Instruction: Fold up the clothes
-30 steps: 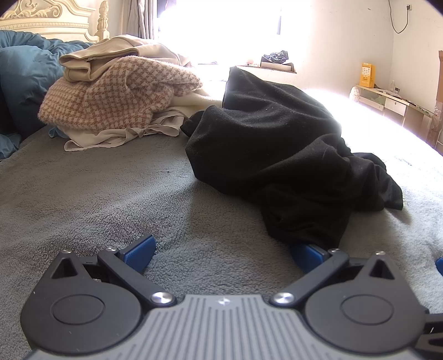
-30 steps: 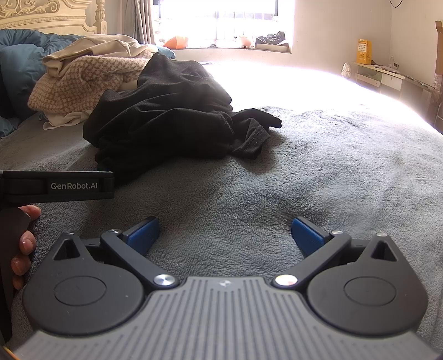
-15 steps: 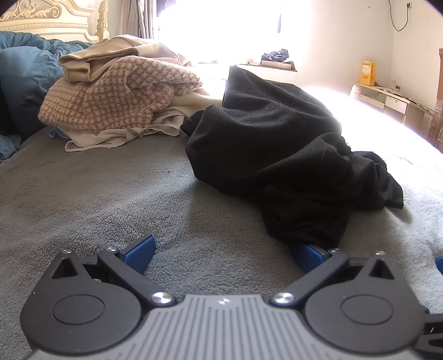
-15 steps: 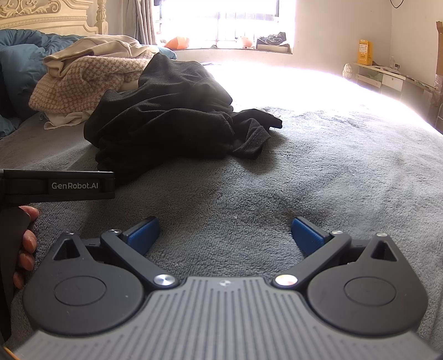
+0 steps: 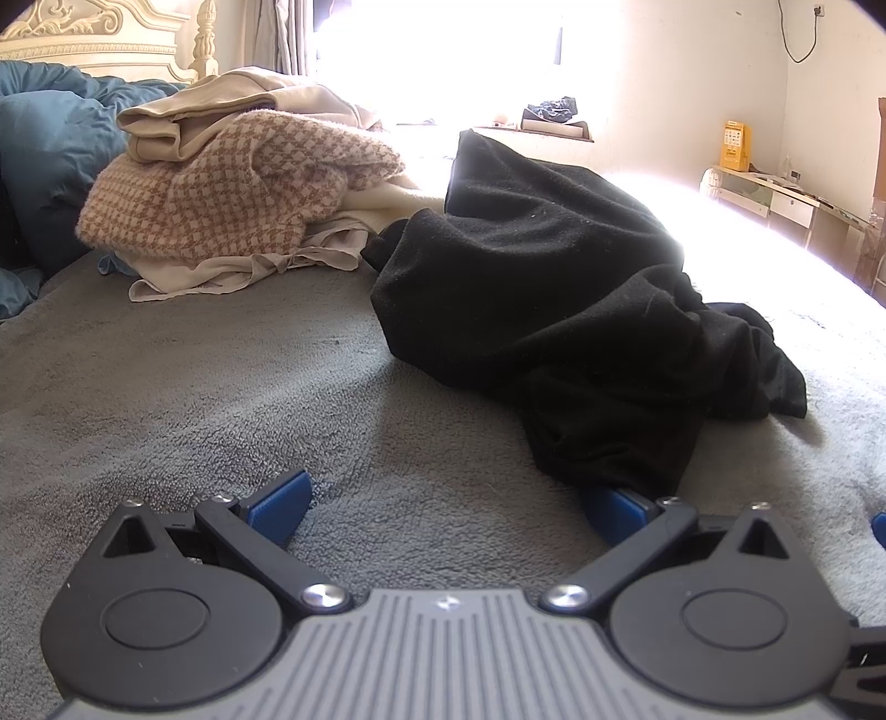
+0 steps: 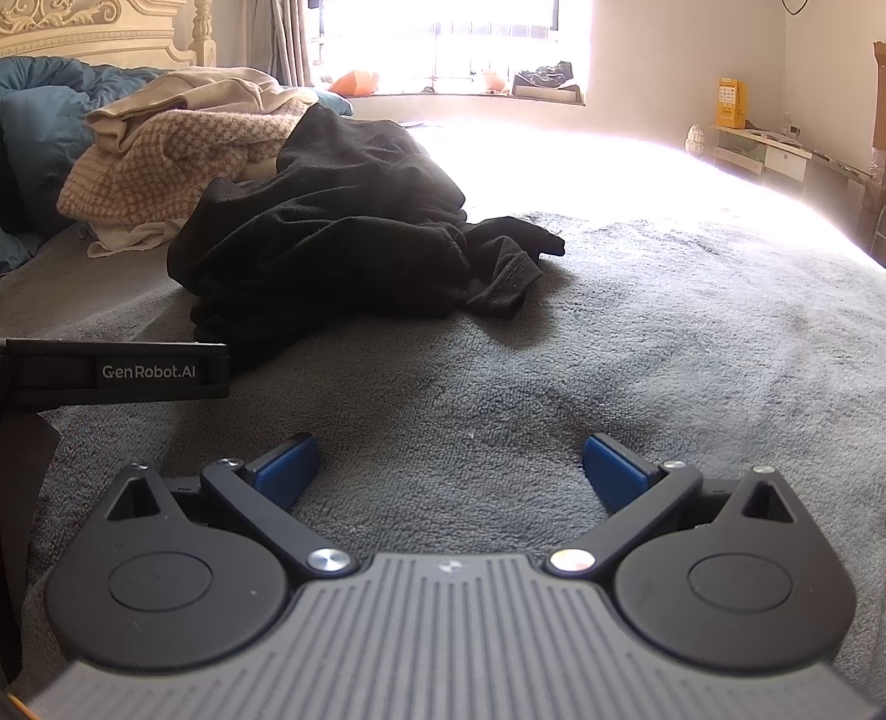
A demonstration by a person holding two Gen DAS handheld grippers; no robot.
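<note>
A crumpled black garment (image 5: 559, 310) lies on the grey bed cover (image 5: 232, 387), just ahead and right of my left gripper (image 5: 448, 504). That gripper is open, low over the cover, and its right blue pad (image 5: 614, 507) sits at the garment's near hem. In the right wrist view the same black garment (image 6: 338, 232) lies ahead to the left. My right gripper (image 6: 451, 465) is open over bare cover, nothing between its fingers. The left tool's black body (image 6: 116, 368) shows at the left edge.
A pile of beige and houndstooth clothes (image 5: 238, 183) sits behind the black garment, beside a blue duvet (image 5: 50, 166) and a cream headboard (image 5: 105, 39). A bright window (image 6: 443, 39) and a desk (image 6: 775, 155) stand beyond the bed. Open grey cover (image 6: 664, 332) spreads right.
Almost nothing has moved. In the right wrist view the fingers of the hand at the left edge have dropped out of sight.
</note>
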